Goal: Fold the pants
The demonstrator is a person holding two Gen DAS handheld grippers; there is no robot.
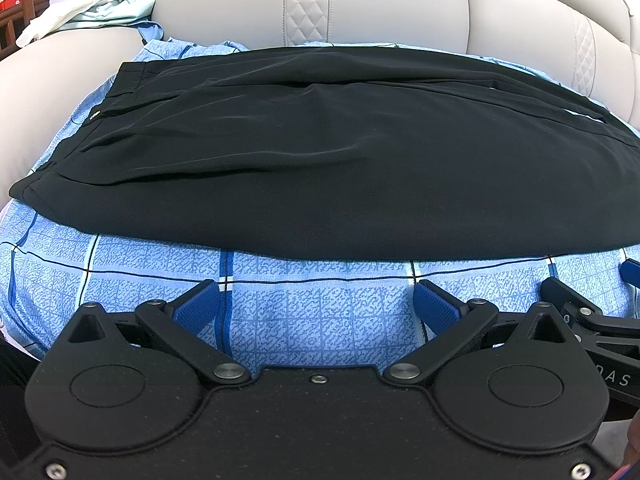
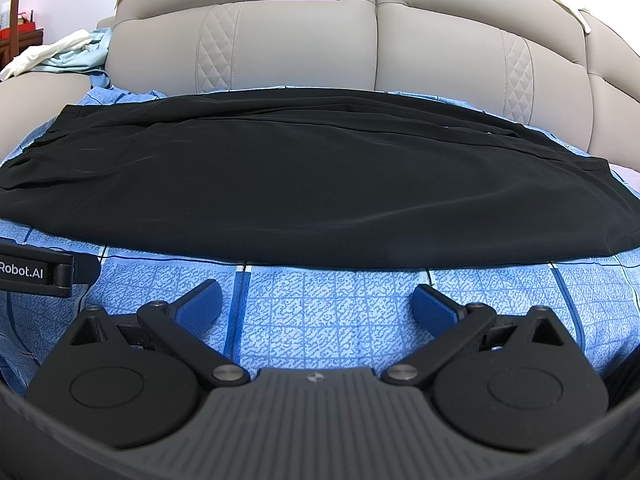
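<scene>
Left wrist view: black pants (image 1: 320, 152) lie flat on a blue checked sheet (image 1: 320, 312) over a grey sofa (image 1: 400, 4), waistband at the left. My left gripper (image 1: 318, 300) and right gripper (image 2: 318, 300) hover near the closest edge, jaws apart, empty. A pinch could catch the sheet too and drag it. The pants' right end is cut off; perhaps already folded lengthwise.

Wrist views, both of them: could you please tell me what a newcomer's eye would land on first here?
The black pants dominate, laid flat across a blue patterned sheet that covers the seat of a beige sofa. Nearer the cameras, the left gripper and right gripper hover open over the sheet, short of the pants' near edge. A pale heap of clothes lies at the far left.
</scene>
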